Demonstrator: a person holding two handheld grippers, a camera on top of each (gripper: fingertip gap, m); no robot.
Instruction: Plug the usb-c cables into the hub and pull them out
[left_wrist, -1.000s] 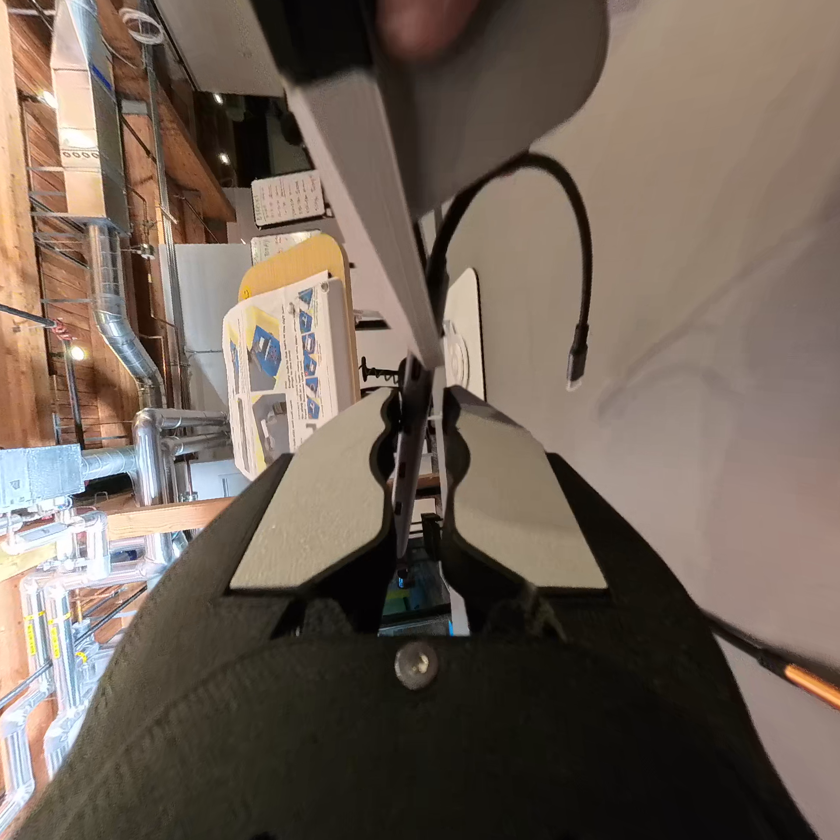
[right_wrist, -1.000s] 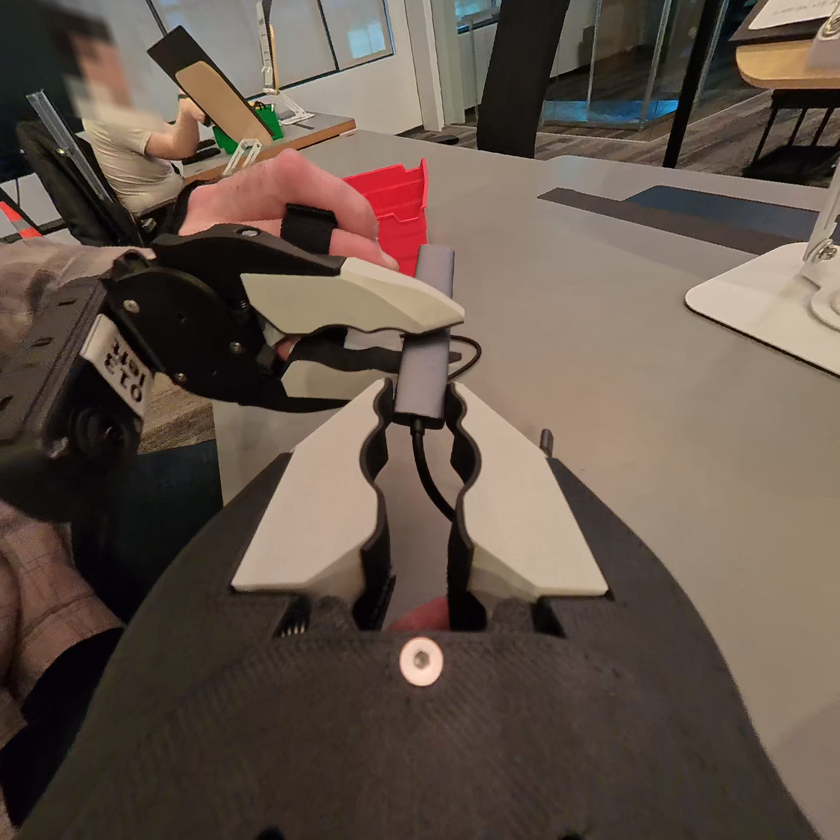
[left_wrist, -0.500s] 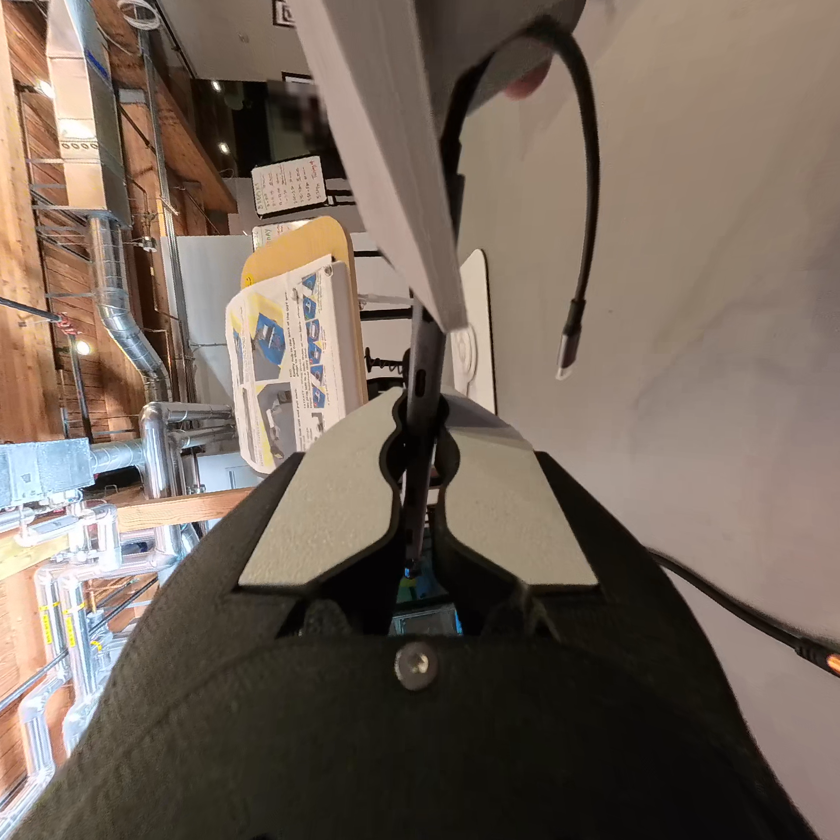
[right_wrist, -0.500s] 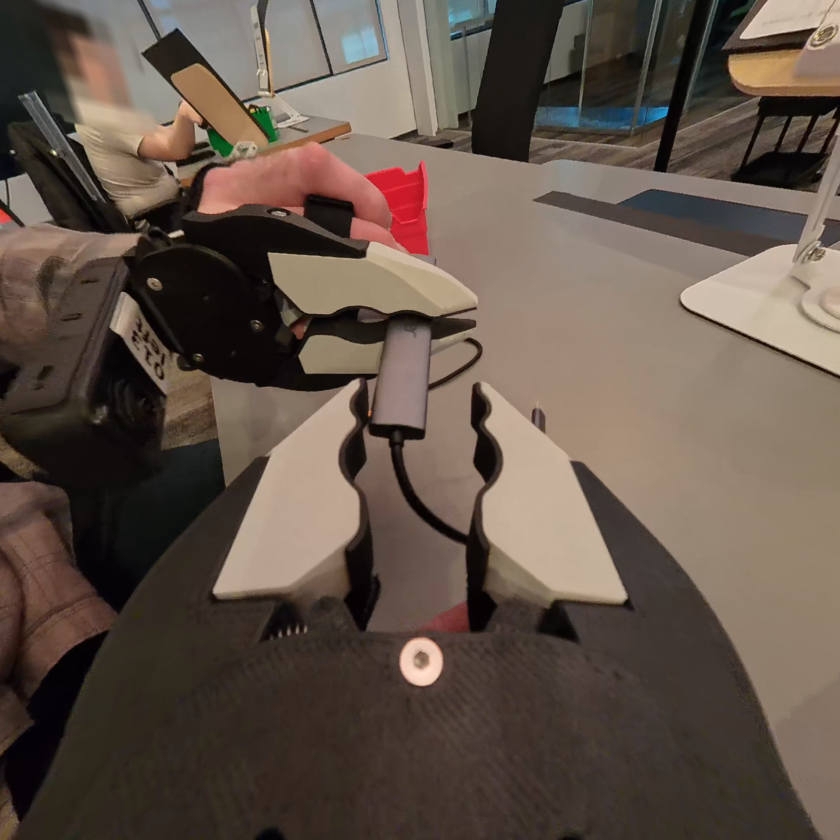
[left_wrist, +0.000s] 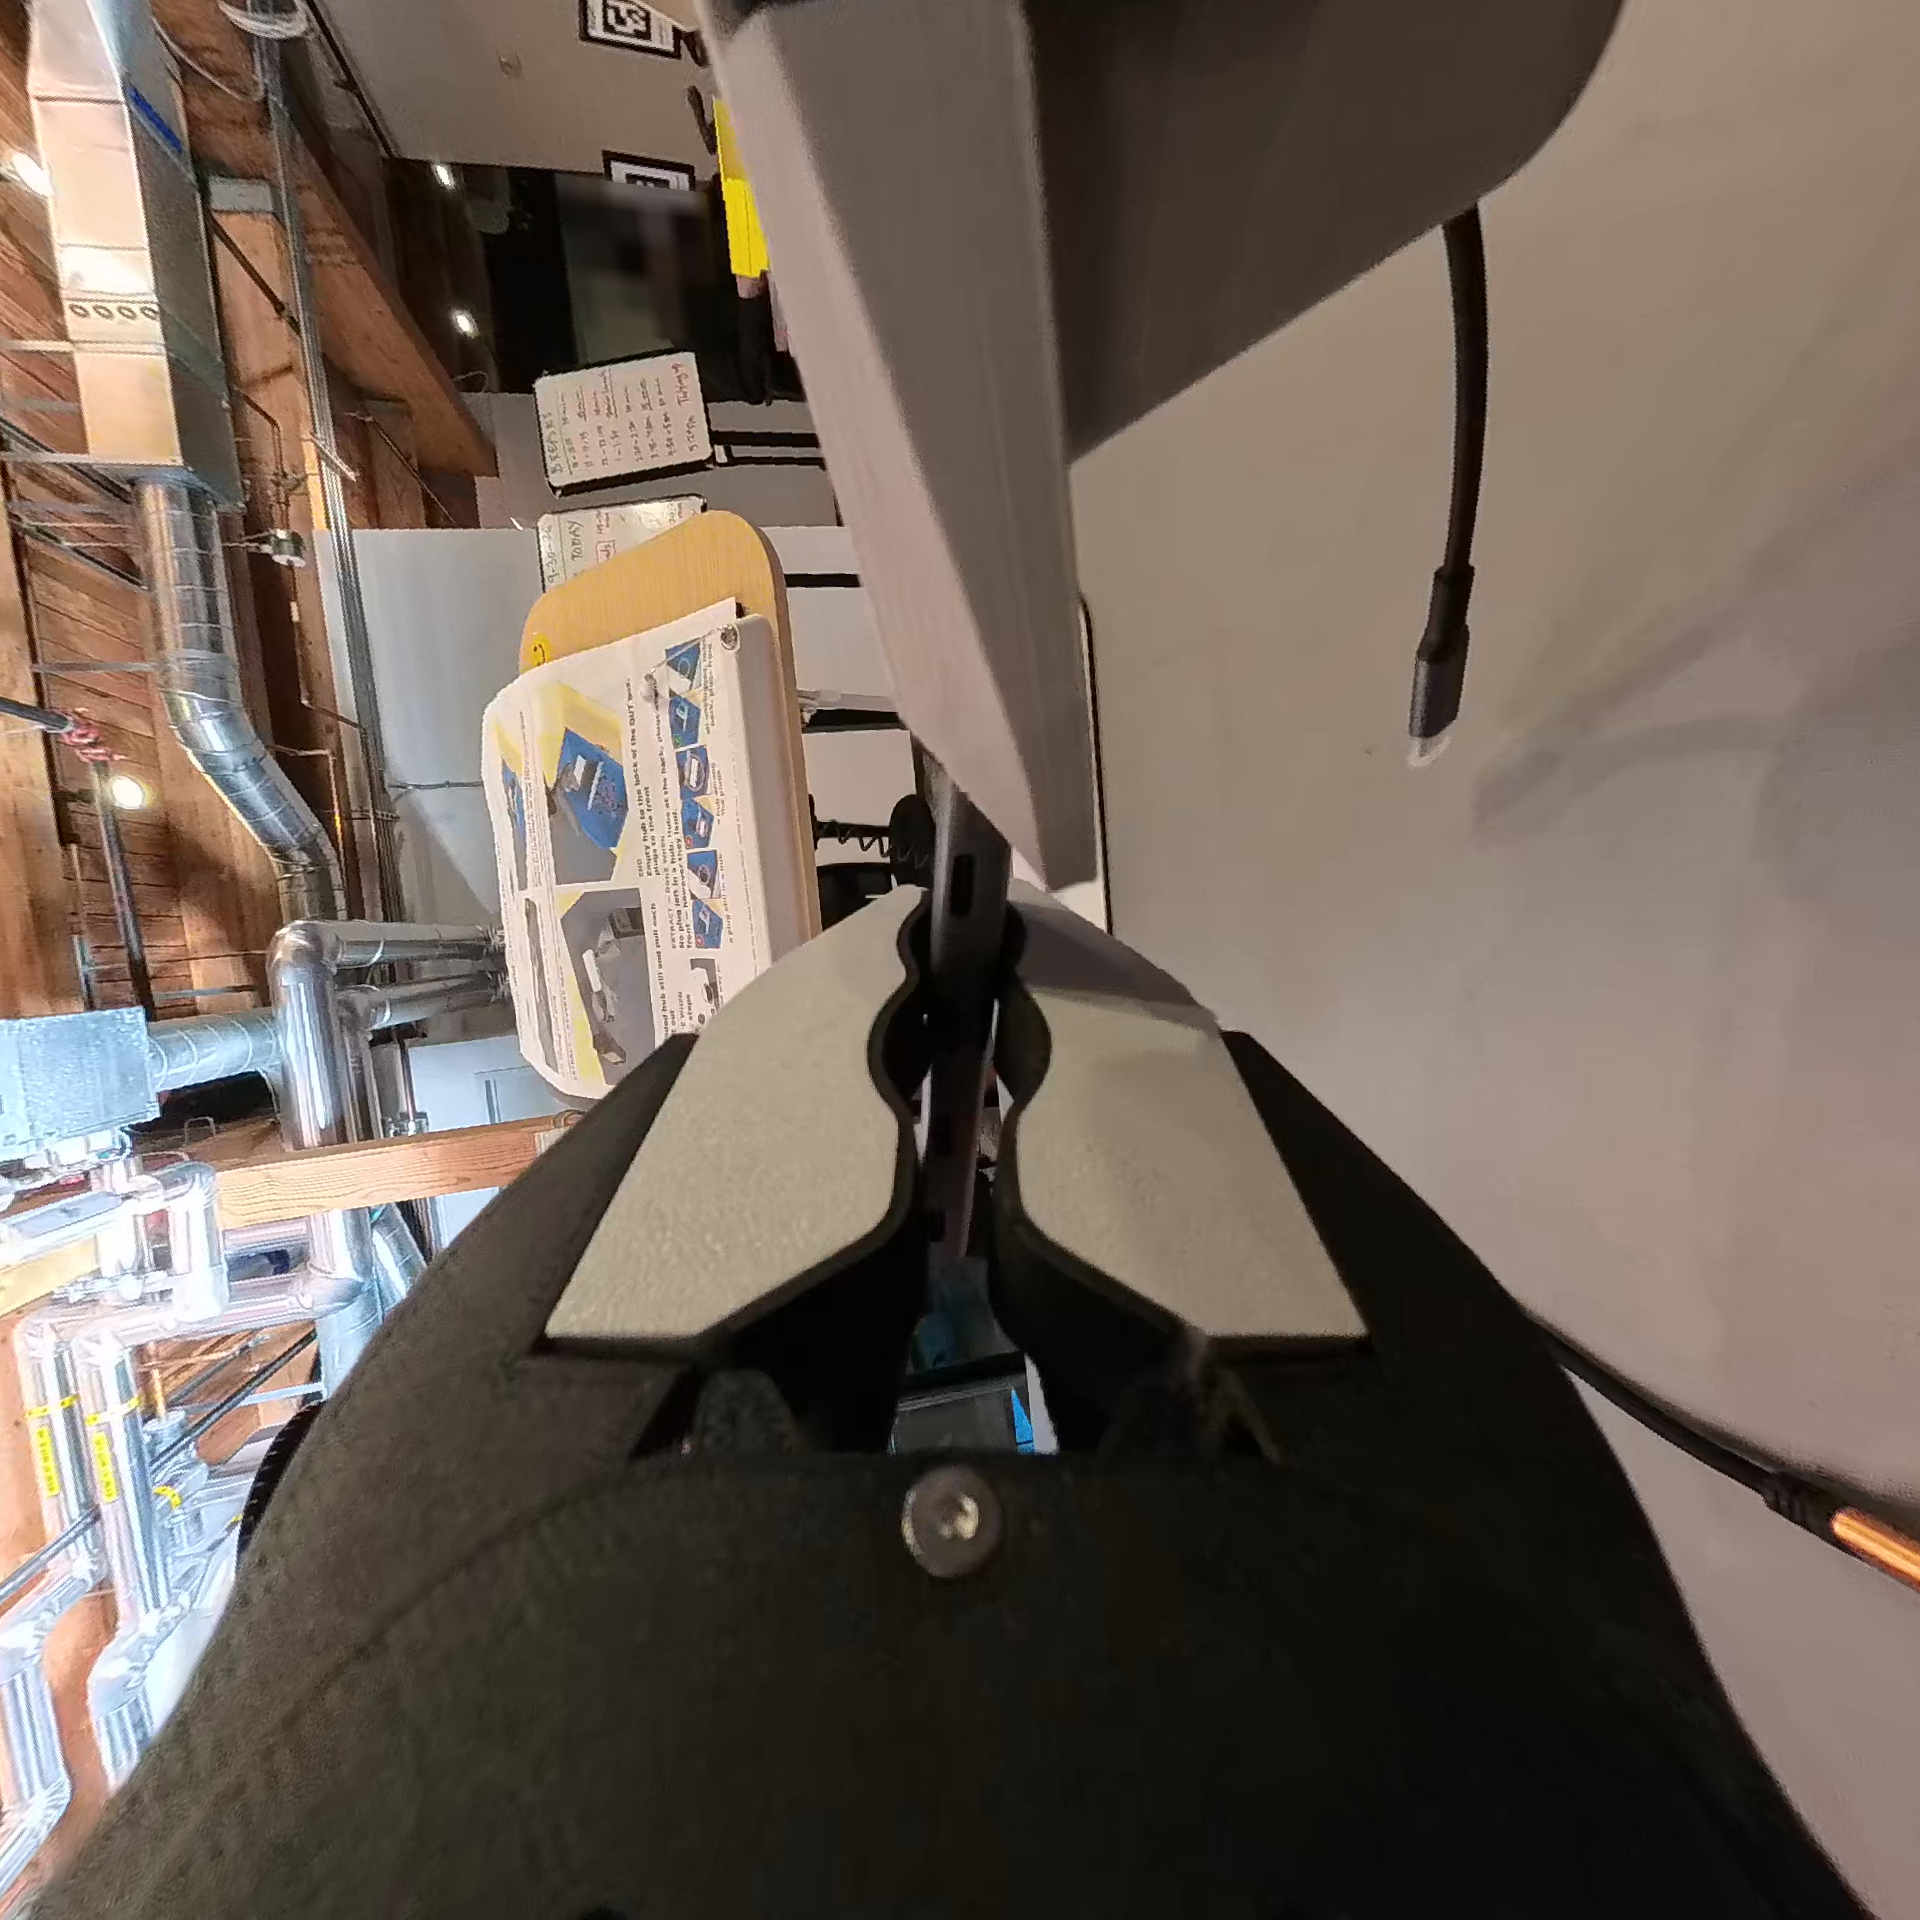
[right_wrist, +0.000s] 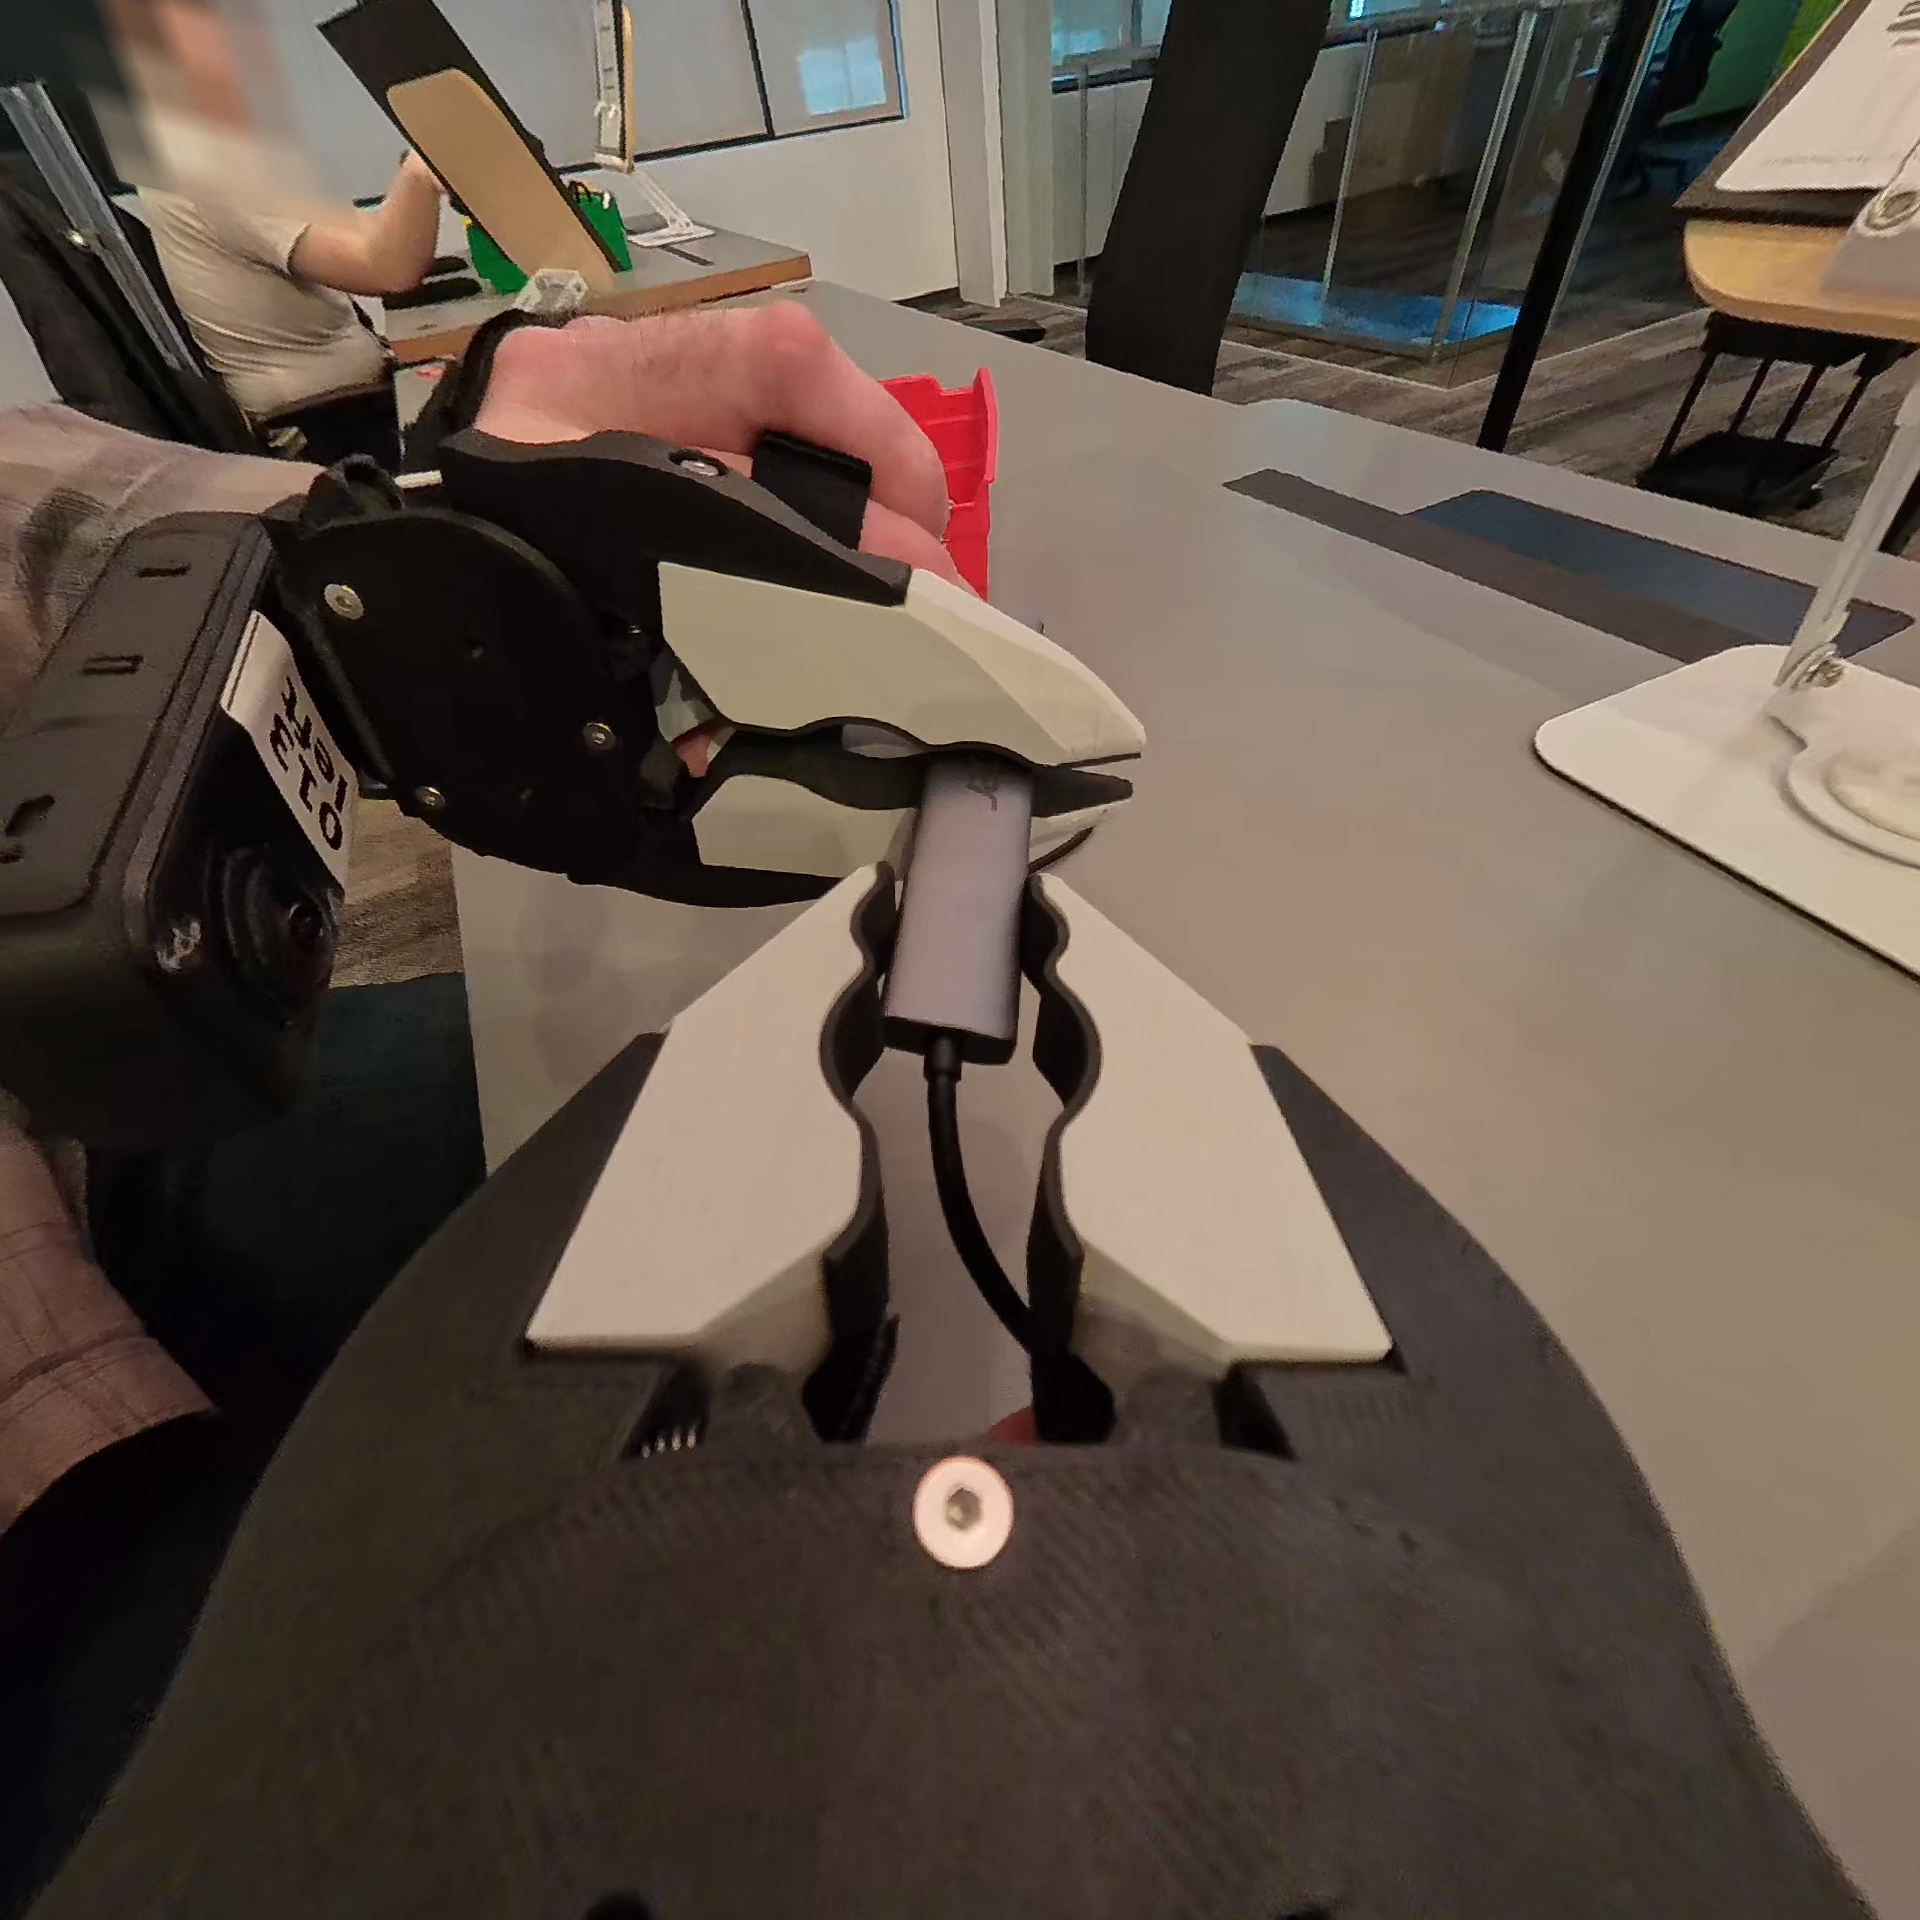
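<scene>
While left tongs (right_wrist: 1117, 774) clamp hub (right_wrist: 961, 914), right tongs (right_wrist: 961, 914) flanking

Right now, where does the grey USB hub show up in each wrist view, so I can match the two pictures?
Left wrist view: the hub shows edge-on, a thin dark strip at centre, clamped between the left hand-held gripper fingers.
Right wrist view: the hub sits at centre, between the right hand-held gripper fingers, its far end in the left one.
Shared landmark: the grey table.
</scene>
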